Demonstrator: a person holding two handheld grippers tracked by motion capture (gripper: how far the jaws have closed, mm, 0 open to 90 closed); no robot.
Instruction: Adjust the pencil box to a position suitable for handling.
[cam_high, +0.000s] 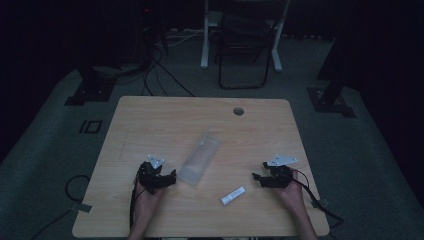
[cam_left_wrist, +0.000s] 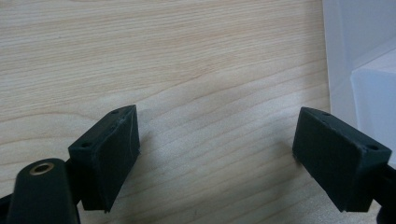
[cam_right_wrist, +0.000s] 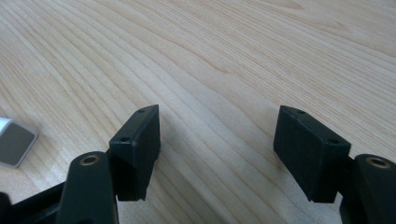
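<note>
Reach not yet begun — left hand-held gripper (cam_high: 171, 176) and right hand-held gripper (cam_high: 256, 176) both spread, empty on the surface (cam_high: 165, 120); next, judge the clear case (cam_high: 199, 156) or white tube (cam_high: 233, 196).

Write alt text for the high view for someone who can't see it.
Two hands rest open grippers, left and right, on a wooden table. A clear box lies between them, with a small white tube nearer the person.

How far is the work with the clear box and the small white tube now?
Nothing looks done: the clear box and the white tube lie apart on the table. The left gripper and right gripper are open and empty beside them. All handling remains.
</note>
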